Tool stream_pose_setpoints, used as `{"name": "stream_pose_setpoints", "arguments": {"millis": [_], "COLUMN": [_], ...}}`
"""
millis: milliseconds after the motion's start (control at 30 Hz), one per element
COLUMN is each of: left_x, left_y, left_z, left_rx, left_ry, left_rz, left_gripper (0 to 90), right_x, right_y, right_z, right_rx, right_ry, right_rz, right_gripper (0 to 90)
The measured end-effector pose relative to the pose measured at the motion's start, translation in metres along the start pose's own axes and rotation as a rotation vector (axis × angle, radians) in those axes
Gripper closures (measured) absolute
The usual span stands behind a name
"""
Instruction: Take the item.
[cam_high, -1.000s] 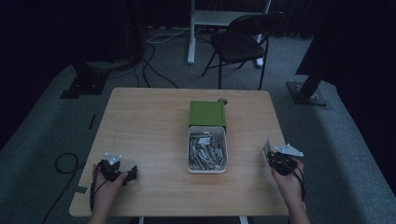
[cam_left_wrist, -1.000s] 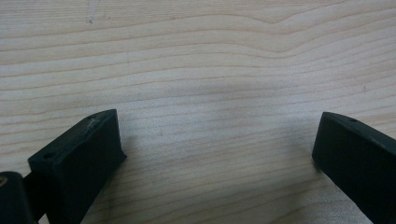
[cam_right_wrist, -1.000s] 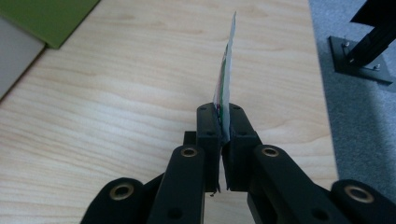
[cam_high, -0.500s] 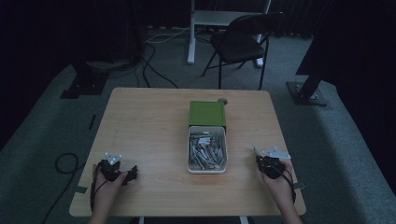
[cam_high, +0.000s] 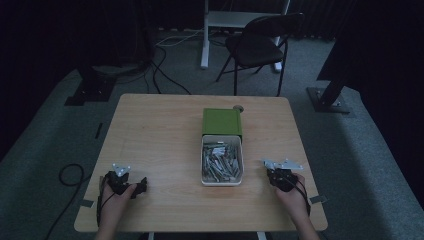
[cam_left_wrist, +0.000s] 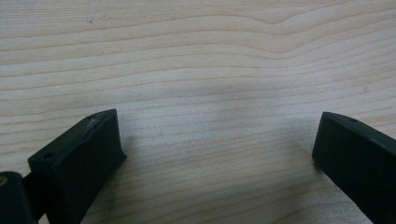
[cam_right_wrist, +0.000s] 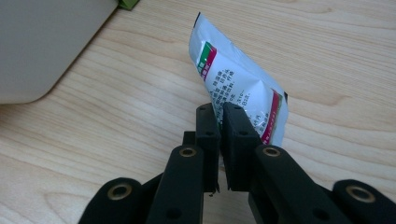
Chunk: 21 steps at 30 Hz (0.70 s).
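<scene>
2 claws over pale wood table (cam_high: 165, 125): left claw (cam_left_wrist: 215, 154) released, right claw (cam_right_wrist: 219, 122) grasping sachet (cam_right_wrist: 238, 88); dark carpeted room.

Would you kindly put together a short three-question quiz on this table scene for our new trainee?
1. True or false: the right gripper is shut on a sachet.
2. How do the jaws of the left gripper stand: A) wide apart over bare table, B) closed on a sachet, C) gripping the tray's rim?
3. What stands directly behind the white tray of sachets in the high view?

Key
1. True: the jaws pinch the sachet's lower edge.
2. A.
3. A green box.
</scene>
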<state>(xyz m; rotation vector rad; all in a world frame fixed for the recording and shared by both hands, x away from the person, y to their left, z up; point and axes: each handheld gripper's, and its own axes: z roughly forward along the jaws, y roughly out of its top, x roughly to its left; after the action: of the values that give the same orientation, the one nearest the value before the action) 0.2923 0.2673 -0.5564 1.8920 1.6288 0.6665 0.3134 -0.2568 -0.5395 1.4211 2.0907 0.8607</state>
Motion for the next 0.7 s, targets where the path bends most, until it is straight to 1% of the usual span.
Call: {"name": "stream_pose_setpoints", "arguments": {"millis": [167,300,367,433,500,600,700], "left_x": [0.000,0.000,0.000,0.000,0.000,0.000,0.000], "left_y": [0.000,0.000,0.000,0.000,0.000,0.000,0.000], "left_z": [0.000,0.000,0.000,0.000,0.000,0.000,0.000], "left_rx": [0.000,0.000,0.000,0.000,0.000,0.000,-0.001], "left_ry": [0.000,0.000,0.000,0.000,0.000,0.000,0.000], "left_rz": [0.000,0.000,-0.001,-0.001,0.000,-0.001,-0.001], "left_gripper": [2.1,2.1,2.1,2.1,2.1,2.1,2.1], "right_x": [0.004,0.007,0.008,0.010,0.011,0.012,0.015], "right_y": [0.001,0.002,0.002,0.003,0.003,0.004,0.005], "right_z": [0.003,0.005,0.006,0.007,0.008,0.007,0.006], "right_rx": [0.006,0.005,0.008,0.010,0.011,0.010,0.006], "right_ry": [0.009,0.032,0.054,0.065,0.076,0.120,0.156], "right_rz": [-0.031,-0.037,-0.036,-0.051,-0.061,-0.049,-0.068], "right_gripper": [82.3,79.4,75.2,71.4,71.0,65.7,58.9]}}
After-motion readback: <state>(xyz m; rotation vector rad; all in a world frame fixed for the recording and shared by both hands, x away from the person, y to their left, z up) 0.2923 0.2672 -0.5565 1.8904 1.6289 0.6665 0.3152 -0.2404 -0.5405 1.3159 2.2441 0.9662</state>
